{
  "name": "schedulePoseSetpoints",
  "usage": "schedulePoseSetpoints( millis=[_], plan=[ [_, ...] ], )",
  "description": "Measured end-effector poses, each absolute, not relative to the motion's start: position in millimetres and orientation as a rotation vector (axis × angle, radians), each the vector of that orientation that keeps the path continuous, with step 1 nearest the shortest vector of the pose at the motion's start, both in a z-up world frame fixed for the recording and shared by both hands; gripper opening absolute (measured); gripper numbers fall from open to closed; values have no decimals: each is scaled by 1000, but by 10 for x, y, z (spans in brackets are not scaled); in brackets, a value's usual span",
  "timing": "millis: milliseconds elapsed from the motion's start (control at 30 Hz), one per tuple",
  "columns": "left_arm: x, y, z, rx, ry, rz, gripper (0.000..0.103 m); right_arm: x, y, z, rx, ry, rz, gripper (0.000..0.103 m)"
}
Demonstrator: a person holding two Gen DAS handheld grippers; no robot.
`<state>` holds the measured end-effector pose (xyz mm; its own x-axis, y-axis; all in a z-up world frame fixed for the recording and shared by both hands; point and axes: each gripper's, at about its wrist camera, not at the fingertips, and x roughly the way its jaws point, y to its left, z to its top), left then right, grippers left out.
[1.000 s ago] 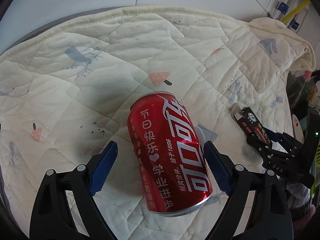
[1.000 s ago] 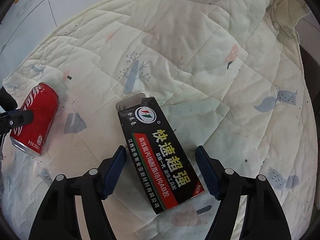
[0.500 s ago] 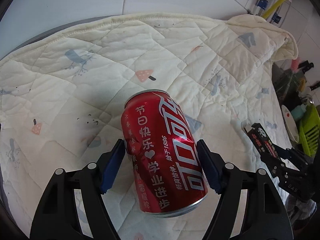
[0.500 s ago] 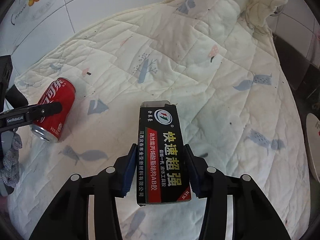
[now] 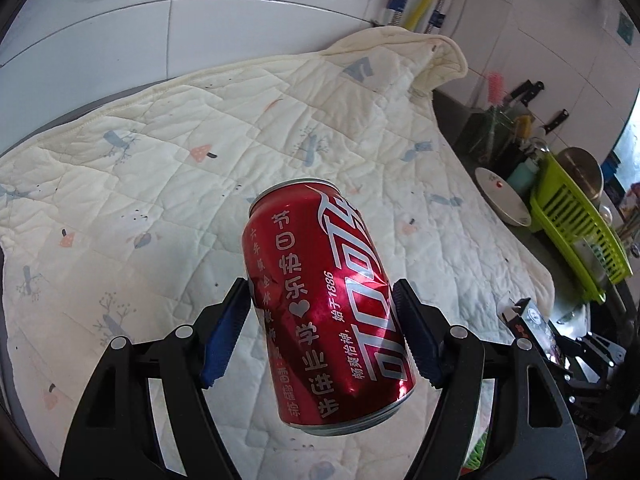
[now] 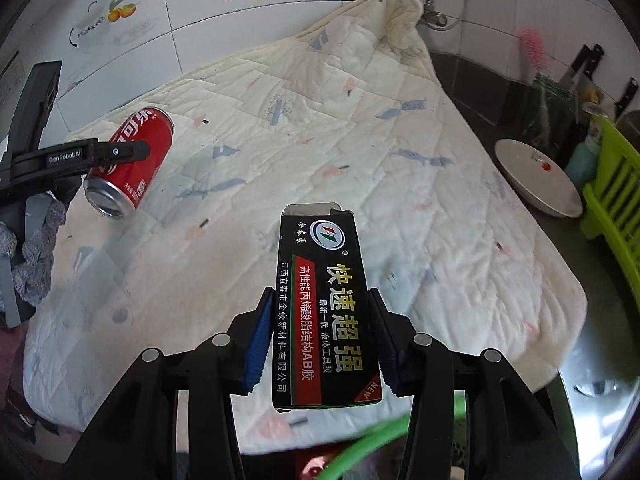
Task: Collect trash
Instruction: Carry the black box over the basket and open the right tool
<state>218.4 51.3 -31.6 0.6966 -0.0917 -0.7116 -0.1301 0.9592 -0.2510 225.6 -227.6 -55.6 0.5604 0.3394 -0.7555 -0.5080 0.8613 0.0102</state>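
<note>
Left gripper [image 5: 322,334] clamps dented red can [image 5: 326,304], clear above the quilt [image 5: 168,184] | right gripper [image 6: 318,338] pinches black carton [image 6: 326,308], quilt below, white bowl [image 6: 538,188] off right

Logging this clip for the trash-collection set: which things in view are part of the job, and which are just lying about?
Part of the job:
- dented red aluminium soda can, clamped in the left hand-held gripper
- flat black cardboard glue box, clamped in the right hand-held gripper

Just lying about:
- cream quilted cloth
- white ceramic bowl
- lime-green plastic dish rack
- black-handled knives
</note>
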Motion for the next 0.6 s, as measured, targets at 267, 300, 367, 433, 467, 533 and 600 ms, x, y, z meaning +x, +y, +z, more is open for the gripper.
schedulePoseSetpoints(
  millis=[267,300,367,433,467,533,600],
  plan=[
    [1916,-154,-210,-233,786,-127,72,1613,-3112,-697,-203,860,307,45],
    [1896,-241,-207,-226,787,-146,72,1564,-3200,-724,-197,867,287,45],
    [1854,-458,-211,-210,793,-187,72,1470,-3400,-795,-178,877,240,45],
    [1821,-676,-227,-192,801,-230,72,1399,-3563,-840,-165,881,194,45],
    [1803,-771,-234,-184,805,-248,72,1366,-3639,-854,-153,878,176,46],
    [1777,-961,-249,-170,811,-285,72,1299,-3778,-861,-121,873,151,48],
    [1754,-1161,-273,-157,823,-321,72,1238,-3880,-846,-100,865,129,49]
  ],
)
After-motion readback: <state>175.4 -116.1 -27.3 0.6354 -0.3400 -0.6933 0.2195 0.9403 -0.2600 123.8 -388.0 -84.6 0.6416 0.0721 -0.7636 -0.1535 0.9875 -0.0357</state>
